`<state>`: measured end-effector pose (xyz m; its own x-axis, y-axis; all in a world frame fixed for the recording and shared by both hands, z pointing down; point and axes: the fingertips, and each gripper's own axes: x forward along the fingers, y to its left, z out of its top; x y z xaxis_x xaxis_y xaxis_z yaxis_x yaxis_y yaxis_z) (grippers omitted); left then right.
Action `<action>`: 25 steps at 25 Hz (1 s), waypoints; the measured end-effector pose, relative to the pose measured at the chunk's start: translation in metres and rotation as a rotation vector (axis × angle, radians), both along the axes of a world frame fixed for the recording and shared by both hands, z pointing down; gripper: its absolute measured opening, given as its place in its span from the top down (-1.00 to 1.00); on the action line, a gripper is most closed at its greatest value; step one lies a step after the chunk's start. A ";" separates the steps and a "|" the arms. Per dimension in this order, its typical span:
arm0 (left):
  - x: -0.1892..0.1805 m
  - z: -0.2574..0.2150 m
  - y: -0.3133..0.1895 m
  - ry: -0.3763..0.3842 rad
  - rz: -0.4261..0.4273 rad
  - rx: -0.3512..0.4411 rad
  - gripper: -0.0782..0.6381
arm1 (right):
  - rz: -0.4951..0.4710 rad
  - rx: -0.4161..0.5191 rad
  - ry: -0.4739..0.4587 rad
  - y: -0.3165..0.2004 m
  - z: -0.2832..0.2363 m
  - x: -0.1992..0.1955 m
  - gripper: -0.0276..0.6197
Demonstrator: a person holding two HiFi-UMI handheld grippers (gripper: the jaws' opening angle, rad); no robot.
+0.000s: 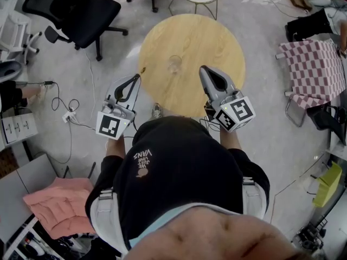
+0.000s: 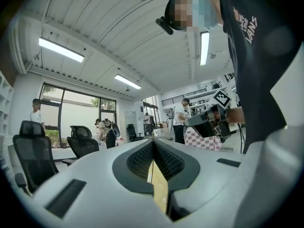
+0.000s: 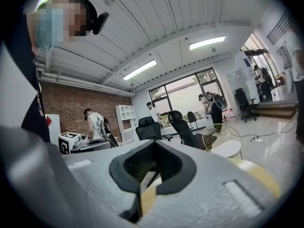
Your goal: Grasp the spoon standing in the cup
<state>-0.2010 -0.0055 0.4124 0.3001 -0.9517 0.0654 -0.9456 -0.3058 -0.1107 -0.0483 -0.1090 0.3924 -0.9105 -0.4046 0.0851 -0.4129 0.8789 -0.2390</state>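
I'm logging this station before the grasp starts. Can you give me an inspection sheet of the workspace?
Surface: round wooden table, standing on a grey floor.
Job's things: clear cup near the table's middle; the spoon is too faint to make out.
Clutter: nothing seen on the table besides the cup.
Grippers: left hand-held gripper and right hand-held gripper are both shut and empty, at the table's near side, apart from the cup.
Cables: power strip with loose leads on the floor at the left.
Surroundings: black office chair, checked cloth on a seat at the right, pink cushion.
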 end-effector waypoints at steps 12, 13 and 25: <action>-0.005 0.003 0.010 0.021 -0.025 -0.008 0.75 | -0.037 0.000 0.041 0.005 0.009 -0.014 0.92; -0.005 0.002 0.011 0.023 -0.026 -0.009 0.75 | -0.039 0.001 0.049 0.006 0.010 -0.014 0.92; -0.006 -0.003 0.010 0.022 -0.021 0.006 0.75 | -0.026 0.046 0.129 0.005 0.015 -0.016 0.92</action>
<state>-0.2072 0.0049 0.4089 0.2814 -0.9581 0.0537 -0.9540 -0.2854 -0.0920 -0.0642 -0.1036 0.4075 -0.9033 -0.3874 0.1841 -0.4147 0.8984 -0.1445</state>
